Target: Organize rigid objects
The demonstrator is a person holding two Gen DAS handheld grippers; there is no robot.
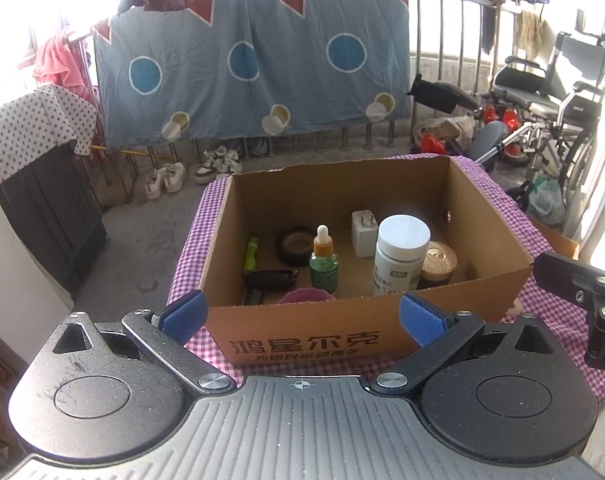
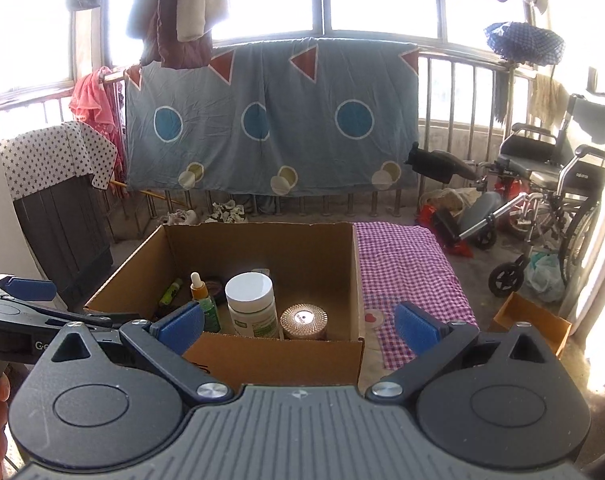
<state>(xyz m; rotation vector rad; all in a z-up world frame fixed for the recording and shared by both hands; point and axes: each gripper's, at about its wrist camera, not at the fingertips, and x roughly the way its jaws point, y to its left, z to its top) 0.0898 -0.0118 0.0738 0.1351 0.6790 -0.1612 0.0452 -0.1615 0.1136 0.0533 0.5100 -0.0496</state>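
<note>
An open cardboard box stands on a purple checked cloth. Inside it stand a white-capped pill jar, a green dropper bottle, a white charger plug, a roll of black tape, a green tube, a black key fob, a pink dish and a glass jar with a ribbed lid. My left gripper is open before the box's near wall, holding nothing. My right gripper is open over the near right corner, empty.
A patterned blue sheet hangs on the balcony railing behind the box. A wheelchair stands at the right, a dark cabinet under a star-print cloth at the left. Shoes lie on the floor. A smaller cardboard box sits right of the table.
</note>
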